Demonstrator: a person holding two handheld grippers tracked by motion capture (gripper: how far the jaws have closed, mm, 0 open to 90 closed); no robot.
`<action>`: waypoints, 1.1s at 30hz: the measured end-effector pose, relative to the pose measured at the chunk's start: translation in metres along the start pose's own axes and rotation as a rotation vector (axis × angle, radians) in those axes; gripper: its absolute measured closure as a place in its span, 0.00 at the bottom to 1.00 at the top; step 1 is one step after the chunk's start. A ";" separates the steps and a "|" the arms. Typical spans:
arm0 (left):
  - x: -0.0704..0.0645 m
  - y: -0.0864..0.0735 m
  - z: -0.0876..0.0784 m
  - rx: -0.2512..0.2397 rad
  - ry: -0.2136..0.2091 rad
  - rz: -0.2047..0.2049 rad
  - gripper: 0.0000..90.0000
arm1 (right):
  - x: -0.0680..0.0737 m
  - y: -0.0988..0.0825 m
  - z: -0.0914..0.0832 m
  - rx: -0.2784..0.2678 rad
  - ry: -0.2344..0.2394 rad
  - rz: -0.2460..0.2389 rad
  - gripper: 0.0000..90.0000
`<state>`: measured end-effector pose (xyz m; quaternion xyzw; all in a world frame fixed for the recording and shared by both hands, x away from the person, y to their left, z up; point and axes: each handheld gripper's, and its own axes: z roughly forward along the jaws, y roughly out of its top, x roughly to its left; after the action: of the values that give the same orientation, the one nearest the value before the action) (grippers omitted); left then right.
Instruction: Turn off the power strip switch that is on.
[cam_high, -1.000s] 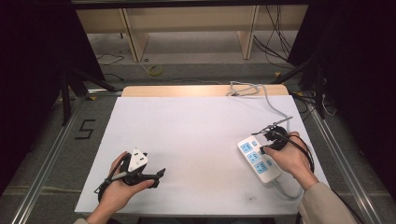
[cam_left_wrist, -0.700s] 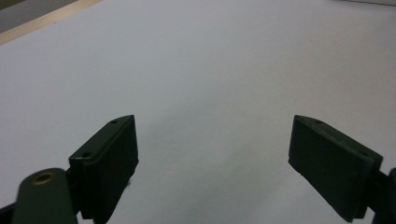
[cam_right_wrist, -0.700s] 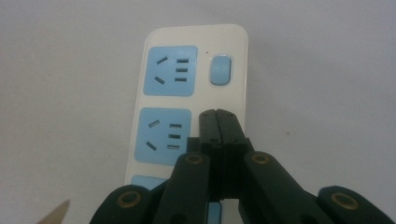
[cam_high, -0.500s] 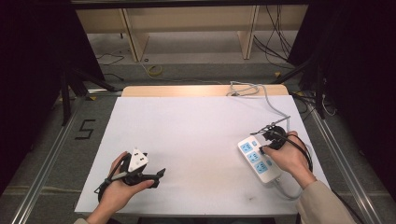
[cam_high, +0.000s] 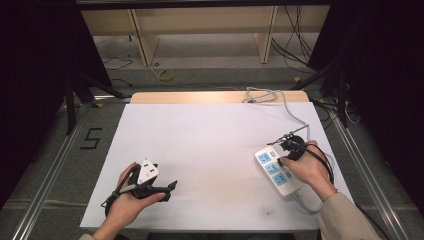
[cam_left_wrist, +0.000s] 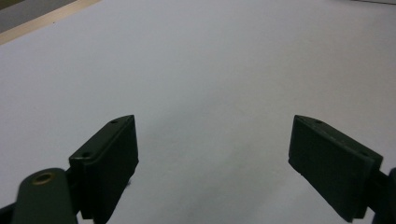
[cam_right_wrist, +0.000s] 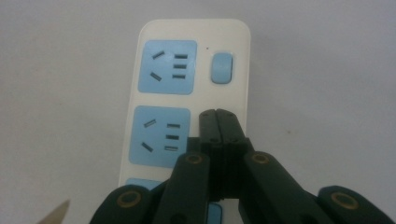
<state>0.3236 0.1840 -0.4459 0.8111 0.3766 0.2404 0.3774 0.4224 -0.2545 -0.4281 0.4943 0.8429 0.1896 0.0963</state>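
A white power strip with blue sockets lies at the table's right front; in the right gripper view the power strip shows two blue sockets and a blue rocker switch. My right gripper is shut, jaws pressed together with nothing between them, their tips over the strip's right edge just below that switch. In the high view the right gripper sits at the strip's far end. My left gripper rests at the table's left front, and in its own view the left gripper stands open over bare white surface.
The white table top has a wooden strip along its far edge. The strip's grey cable runs back over the far right edge. Metal rails flank the table, and shelving legs stand on the floor behind.
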 end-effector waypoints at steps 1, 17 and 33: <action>0.000 0.000 0.000 -0.001 0.000 -0.002 0.17 | 0.000 0.000 0.000 0.002 0.000 0.001 1.00; 0.000 0.000 0.001 0.001 -0.001 0.000 0.17 | -0.002 0.001 0.003 0.024 0.010 0.016 1.00; -0.001 0.000 0.001 0.007 -0.004 0.002 0.17 | -0.003 0.002 0.004 0.036 0.017 0.020 1.00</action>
<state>0.3236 0.1834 -0.4464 0.8134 0.3757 0.2380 0.3751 0.4267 -0.2553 -0.4305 0.5029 0.8419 0.1796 0.0781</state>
